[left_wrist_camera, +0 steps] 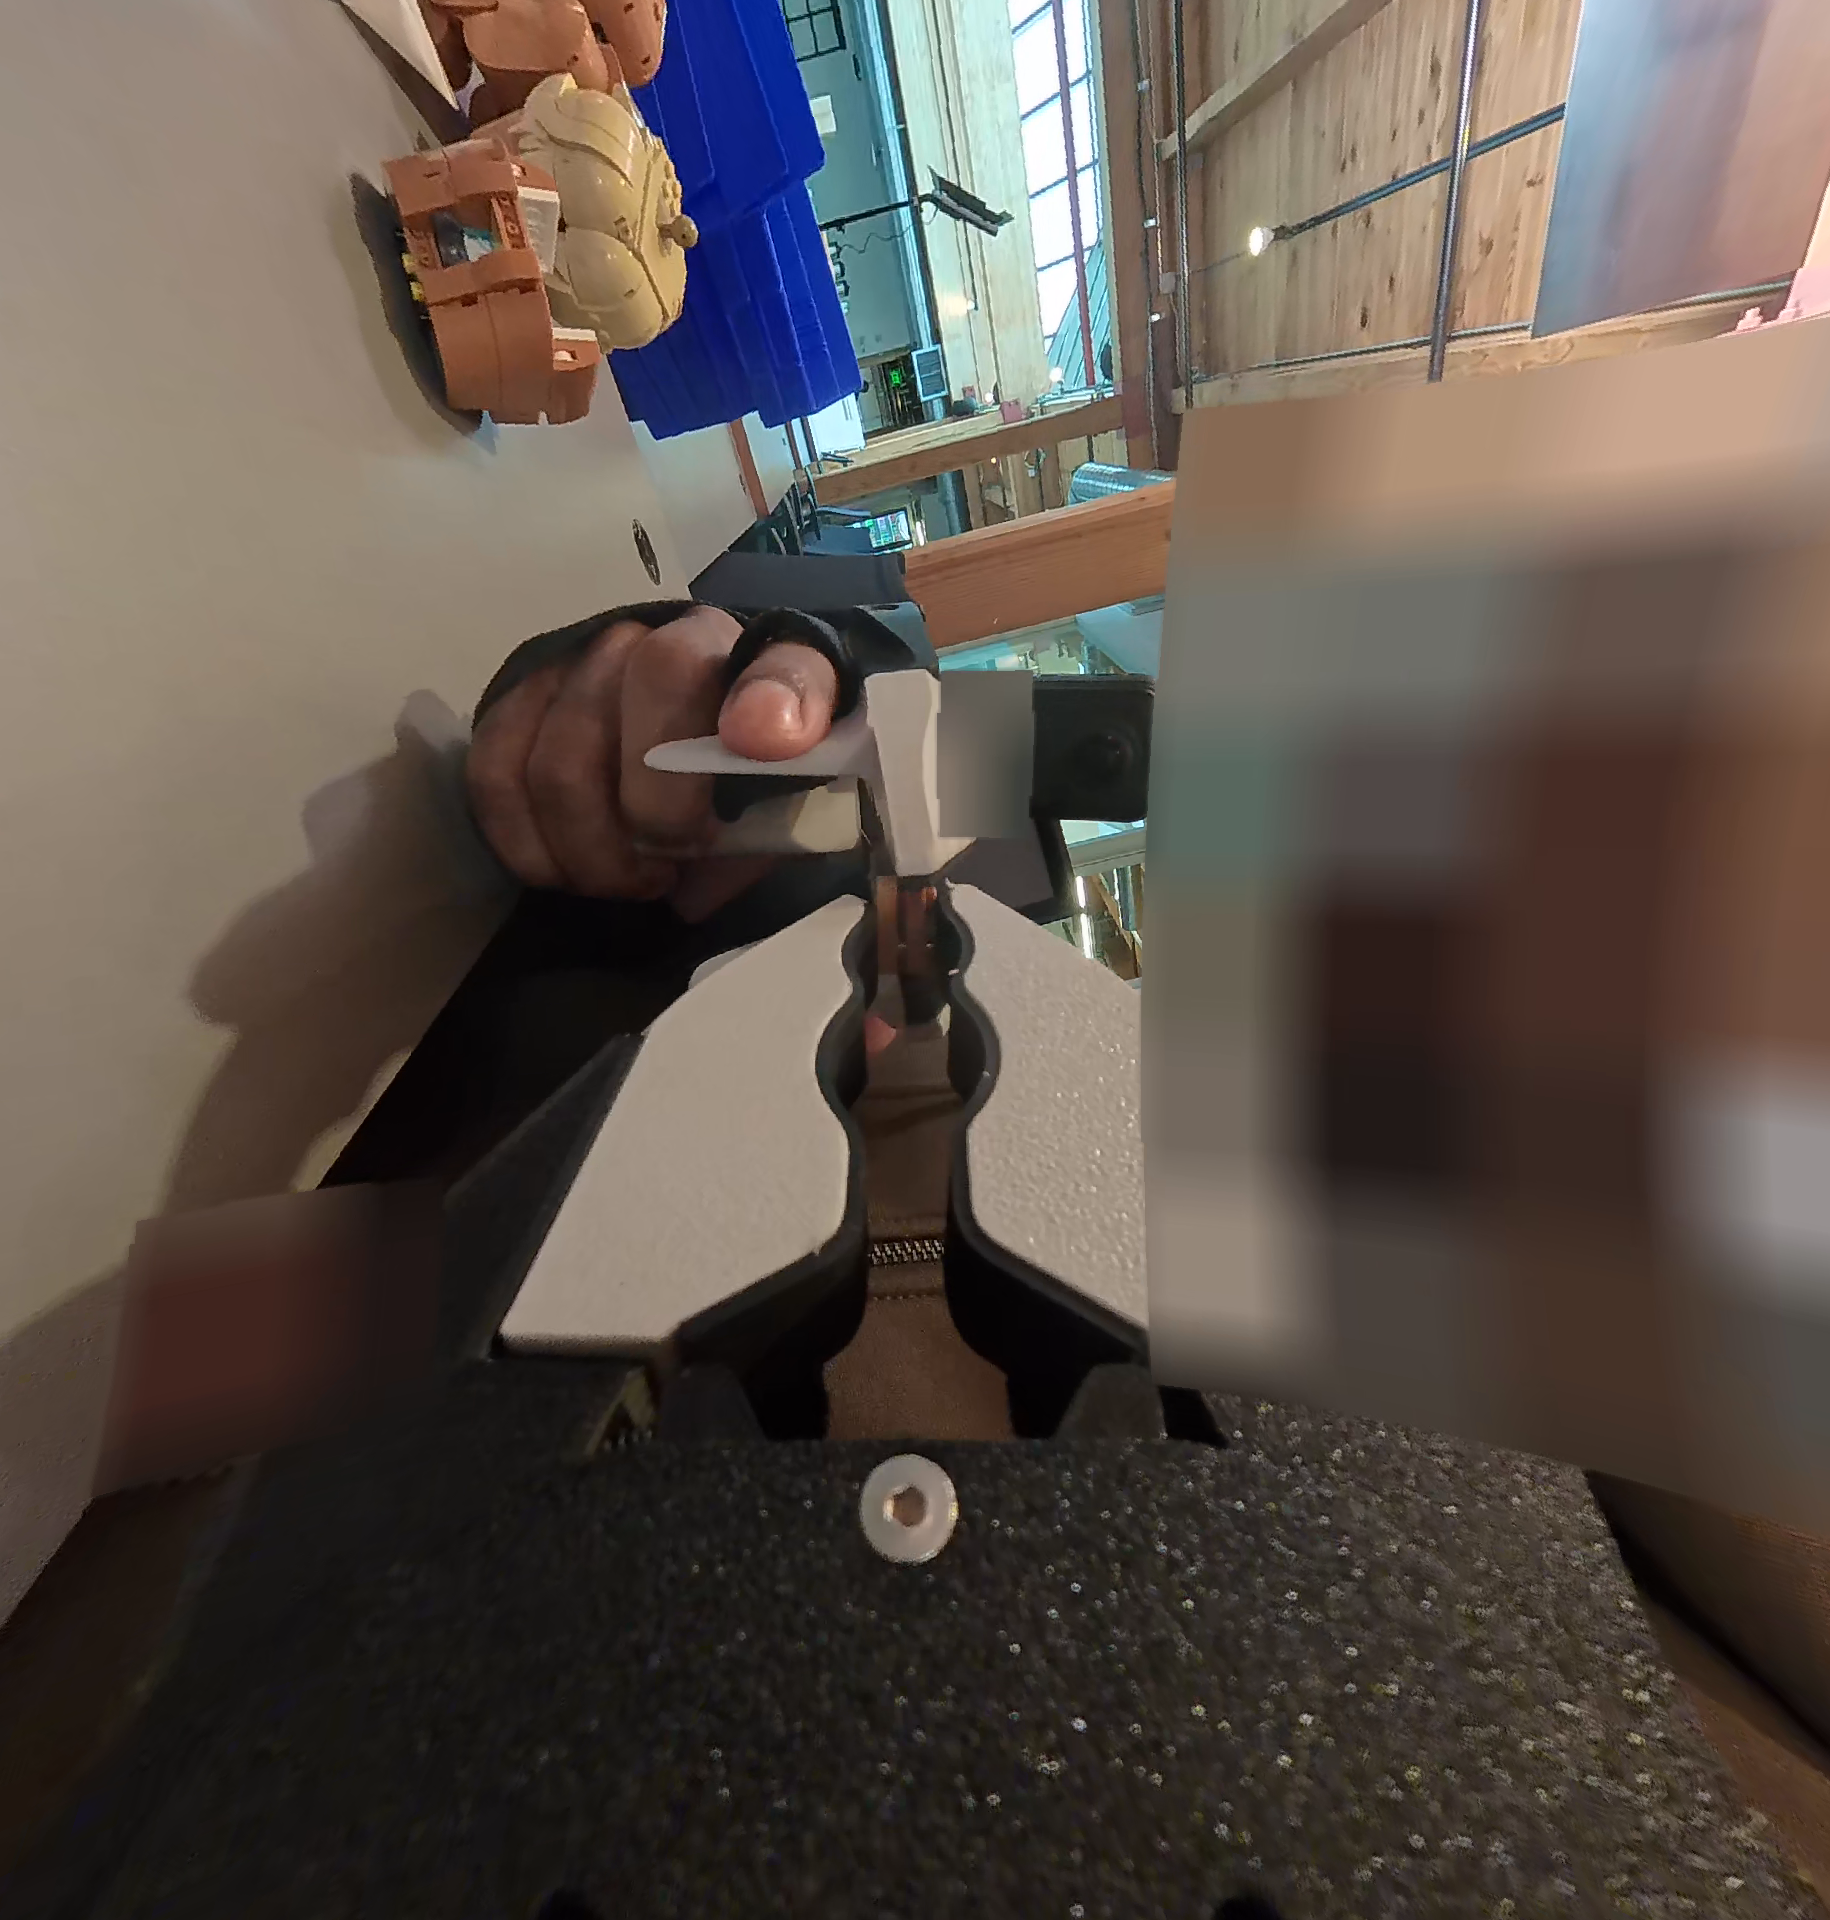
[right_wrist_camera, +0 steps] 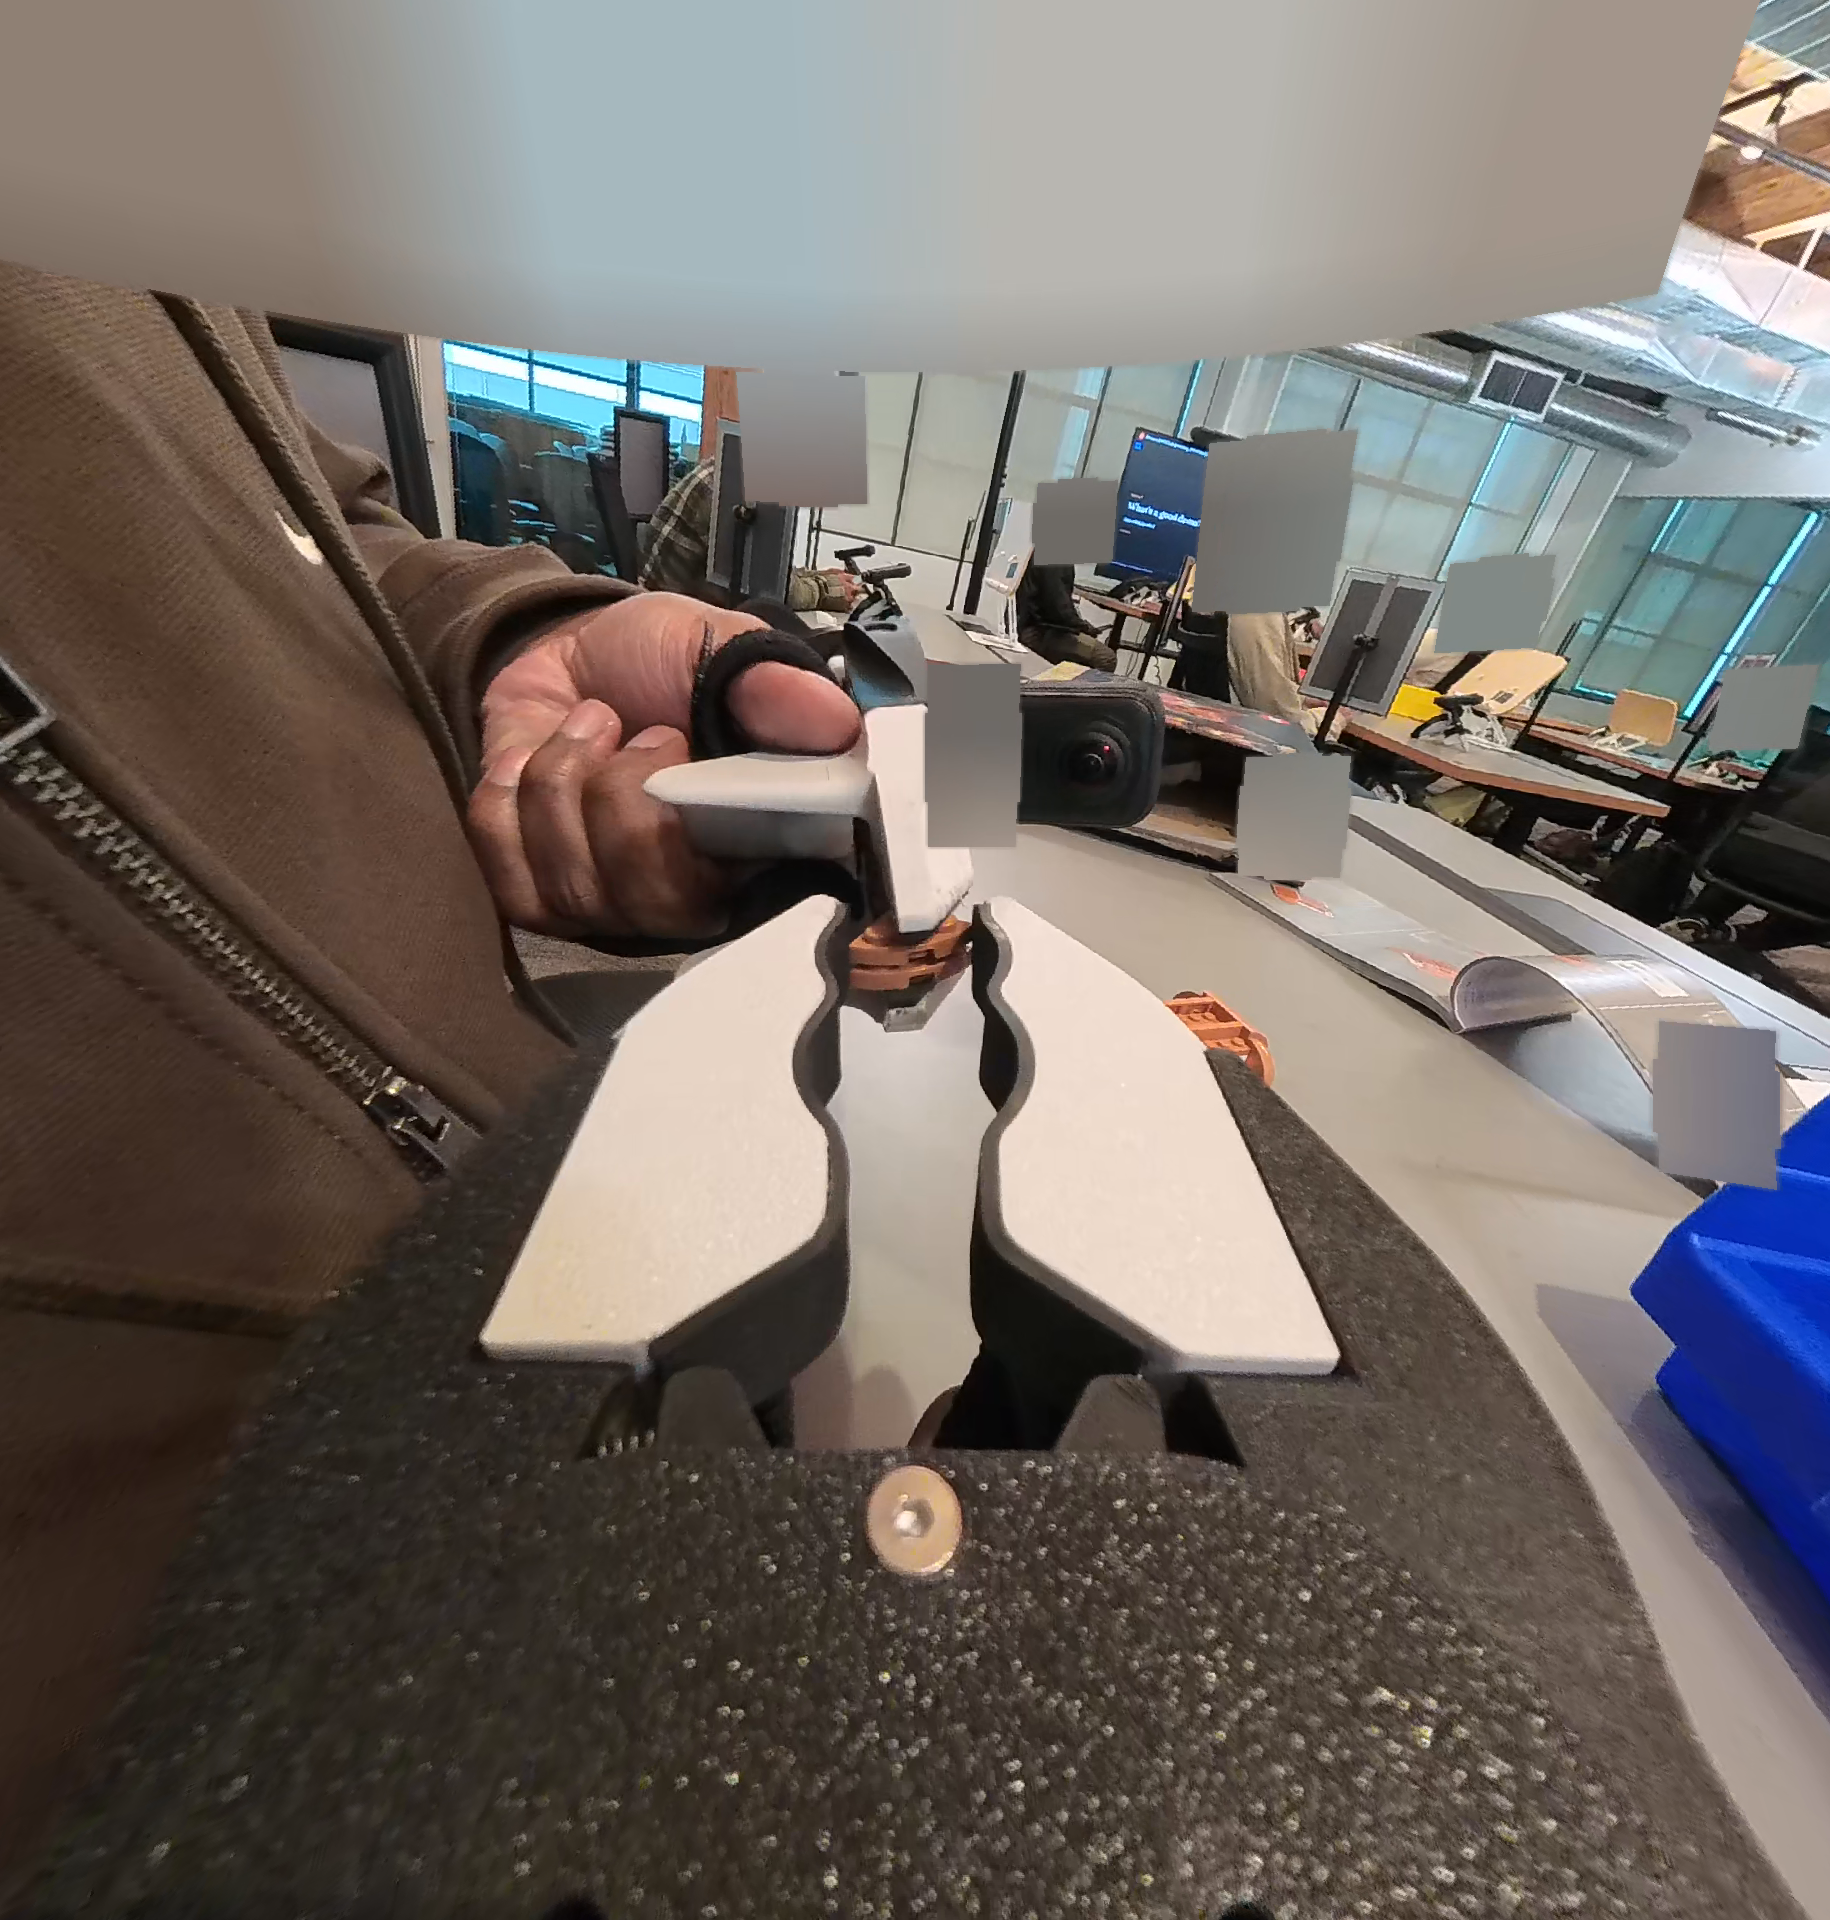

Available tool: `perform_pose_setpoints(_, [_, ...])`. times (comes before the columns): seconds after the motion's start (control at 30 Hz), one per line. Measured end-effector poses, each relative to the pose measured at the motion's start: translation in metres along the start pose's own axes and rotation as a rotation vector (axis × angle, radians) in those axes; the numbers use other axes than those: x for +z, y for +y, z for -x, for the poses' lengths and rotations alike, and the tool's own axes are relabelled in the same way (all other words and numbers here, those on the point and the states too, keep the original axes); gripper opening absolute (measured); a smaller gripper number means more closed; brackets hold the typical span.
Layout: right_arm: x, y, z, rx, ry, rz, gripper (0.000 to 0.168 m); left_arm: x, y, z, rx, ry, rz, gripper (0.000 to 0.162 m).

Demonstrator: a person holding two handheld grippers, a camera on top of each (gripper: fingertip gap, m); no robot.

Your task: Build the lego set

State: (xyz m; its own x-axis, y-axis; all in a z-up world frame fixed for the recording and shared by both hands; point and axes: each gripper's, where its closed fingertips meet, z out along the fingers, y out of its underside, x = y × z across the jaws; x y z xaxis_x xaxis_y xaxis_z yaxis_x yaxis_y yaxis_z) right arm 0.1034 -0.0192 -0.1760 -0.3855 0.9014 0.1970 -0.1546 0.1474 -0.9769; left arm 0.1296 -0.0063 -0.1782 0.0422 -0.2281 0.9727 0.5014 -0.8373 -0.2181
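Note:
A small orange-brown lego assembly [right_wrist_camera: 895, 961] with a grey piece under it is held in the air between the two grippers, which face each other. My right gripper [right_wrist_camera: 911, 920] is shut on its sides. My left gripper [left_wrist_camera: 906, 925] is shut on the same assembly [left_wrist_camera: 906, 935], seen edge-on between its tips. In each wrist view the other gripper meets the piece from the far side: the left one [right_wrist_camera: 921, 894] and the right one [left_wrist_camera: 895, 842], each held by a hand. Most of the assembly is hidden by the fingers.
A brown and tan lego model [left_wrist_camera: 495, 281] stands on the grey table [left_wrist_camera: 163, 571]. Blue bins [right_wrist_camera: 1773, 1299] are at the right. An open instruction booklet [right_wrist_camera: 1462, 966] and a loose orange lego part [right_wrist_camera: 1217, 1023] lie on the table. A person's brown jacket [right_wrist_camera: 163, 831] is close on the left. The tips of both grippers are at nearly the same place.

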Motion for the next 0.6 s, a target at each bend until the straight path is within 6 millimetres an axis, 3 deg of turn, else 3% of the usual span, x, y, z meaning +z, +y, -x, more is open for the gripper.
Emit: perform_pose_setpoints(0.6, [-0.004, -0.003, -0.016, 0.089, 0.07, -0.032, 0.032, -0.007, -0.017, -0.006, 0.166, 0.015, -0.109, 0.009])
